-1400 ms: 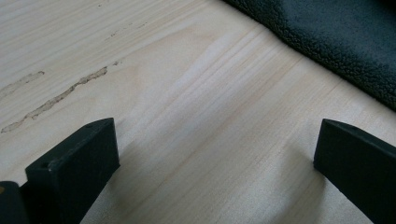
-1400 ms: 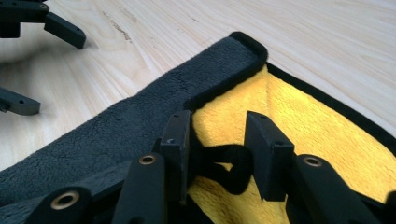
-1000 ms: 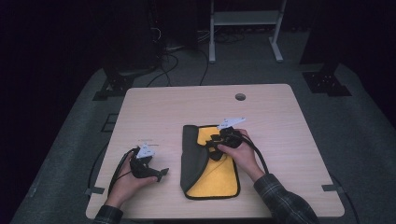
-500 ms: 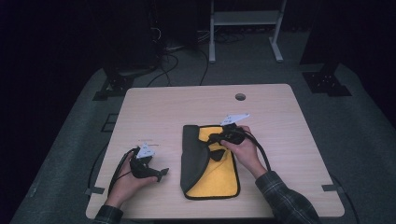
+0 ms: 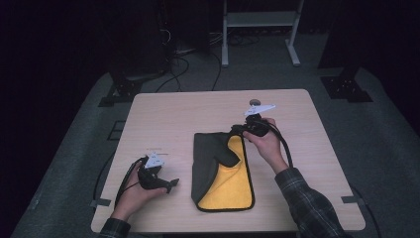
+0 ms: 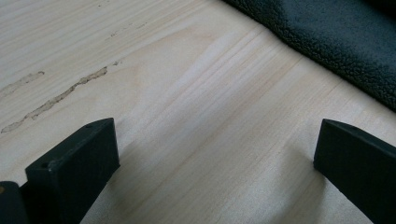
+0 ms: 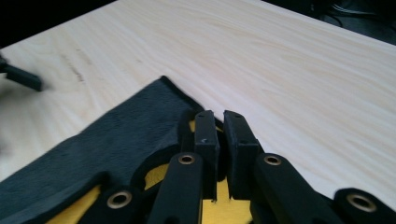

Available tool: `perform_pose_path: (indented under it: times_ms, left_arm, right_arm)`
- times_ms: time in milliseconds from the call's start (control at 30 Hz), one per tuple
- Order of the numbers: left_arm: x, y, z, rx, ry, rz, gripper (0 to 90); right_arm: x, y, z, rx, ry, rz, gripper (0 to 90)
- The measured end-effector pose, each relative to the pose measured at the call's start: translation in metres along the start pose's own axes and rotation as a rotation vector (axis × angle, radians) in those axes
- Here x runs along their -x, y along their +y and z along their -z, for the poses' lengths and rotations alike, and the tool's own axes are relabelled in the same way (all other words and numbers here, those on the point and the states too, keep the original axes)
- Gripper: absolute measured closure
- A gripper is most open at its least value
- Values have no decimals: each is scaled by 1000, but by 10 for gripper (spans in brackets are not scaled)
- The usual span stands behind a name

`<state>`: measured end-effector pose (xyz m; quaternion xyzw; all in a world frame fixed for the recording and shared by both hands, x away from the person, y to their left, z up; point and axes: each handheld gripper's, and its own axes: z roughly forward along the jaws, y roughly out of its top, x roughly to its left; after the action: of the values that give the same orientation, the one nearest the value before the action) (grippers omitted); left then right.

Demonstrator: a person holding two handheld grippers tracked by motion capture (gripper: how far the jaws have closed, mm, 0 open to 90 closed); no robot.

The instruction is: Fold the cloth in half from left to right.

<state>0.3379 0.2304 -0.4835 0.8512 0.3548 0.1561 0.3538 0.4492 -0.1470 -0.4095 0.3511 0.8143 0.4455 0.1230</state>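
A cloth (image 5: 205,153), dark grey on one face and yellow on the other, lies in the middle of the wooden table (image 5: 173,114). Its right part shows the yellow face, and a grey flap stays folded over the left. My right gripper (image 5: 236,130) is at the cloth's far right corner, shut on the edge there. In the right gripper view the jaws (image 7: 222,126) pinch the dark hem, with the grey cloth (image 7: 130,126) spreading to the left. My left gripper (image 5: 171,184) rests on the table left of the cloth, open (image 6: 215,154) over bare wood, with the cloth edge (image 6: 336,42) beyond it.
A small round grommet (image 5: 255,102) sits near the table's far edge. Beyond the table stand a white metal frame (image 5: 257,20) and cables on a dark floor. Bare wood lies to the left, far side and right of the cloth.
My right gripper has moved away toward the far right with the cloth corner, pulling the flap open so more yellow shows. The left gripper has stayed put.
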Motion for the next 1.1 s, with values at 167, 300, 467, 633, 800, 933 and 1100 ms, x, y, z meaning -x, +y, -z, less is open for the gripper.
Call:
perform_pose_path:
  times_ms: [167,300,467,633,800,933,1100]
  left_arm:
    - [0,0,0,0,0,0,0]
    - [0,0,0,0,0,0,0]
    - [0,0,0,0,0,-1,0]
    - [0,0,0,0,0,0,0]
    - [0,0,0,0,0,-1,0]
    - [0,0,0,0,0,-1,0]
    - [0,0,0,0,0,0,0]
  right_arm:
    - [15,1,-3,-10,-32,-12,842]
    - [27,-3,-9,-41,-54,-17,841]
    - [39,-3,-18,-68,-94,-4,841]
    - [52,-2,-26,-95,-128,-5,841]
    - [59,-7,-36,-131,-141,-11,841]
    - [61,-14,-47,-161,-154,-16,840]
    - [64,-20,-54,-191,-172,-16,791]
